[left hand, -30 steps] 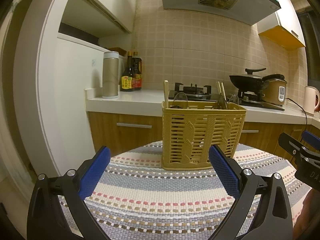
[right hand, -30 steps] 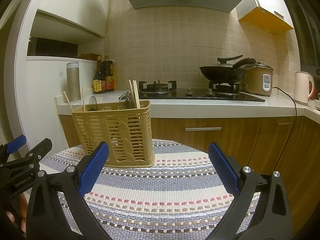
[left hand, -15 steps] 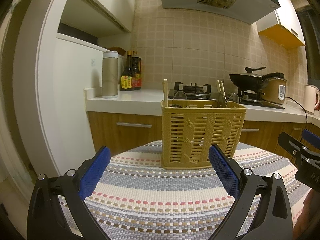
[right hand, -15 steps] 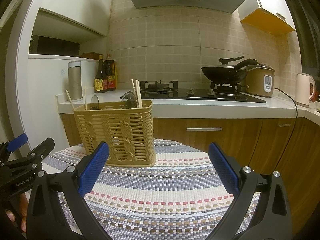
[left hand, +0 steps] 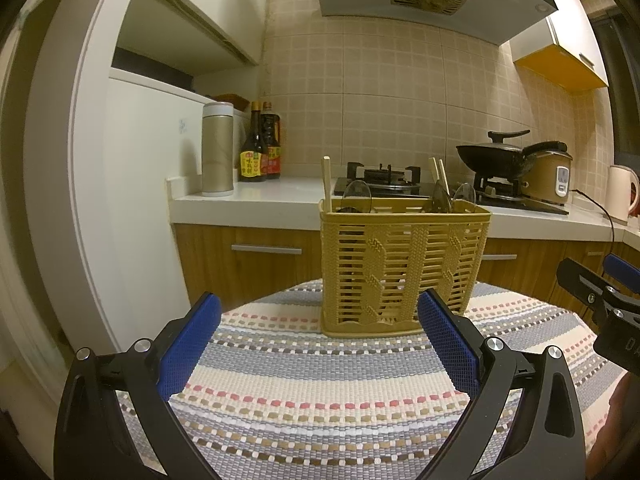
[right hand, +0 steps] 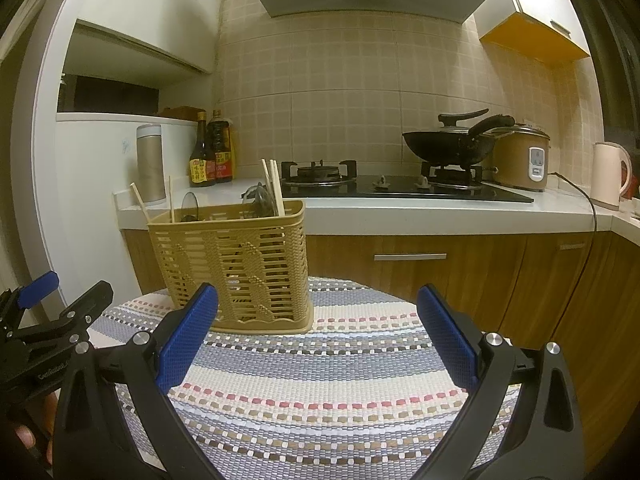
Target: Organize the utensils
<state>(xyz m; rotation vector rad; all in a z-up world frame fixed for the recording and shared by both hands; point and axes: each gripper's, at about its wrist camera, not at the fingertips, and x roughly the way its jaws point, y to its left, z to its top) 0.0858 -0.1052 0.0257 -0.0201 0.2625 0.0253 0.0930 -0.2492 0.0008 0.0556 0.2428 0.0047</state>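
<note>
A tan woven-plastic utensil basket (left hand: 402, 268) stands upright on a round table with a striped mat (left hand: 320, 392); it also shows in the right wrist view (right hand: 236, 264). Wooden chopsticks (left hand: 326, 180) and dark spoons (left hand: 357, 196) stick up from it. My left gripper (left hand: 318, 336) is open and empty, a little in front of the basket. My right gripper (right hand: 318, 336) is open and empty, to the right of the basket. Each gripper shows at the edge of the other's view.
Behind the table runs a kitchen counter (right hand: 400, 212) with a gas hob, a black wok (right hand: 452, 144), a rice cooker (right hand: 520, 158), a kettle (right hand: 608, 174), sauce bottles (left hand: 260, 148) and a steel flask (left hand: 218, 150). A white cabinet (left hand: 132, 184) stands at left.
Both grippers have shifted slightly, so the basket sits a little higher in the right wrist view. Nothing was grasped or released.
</note>
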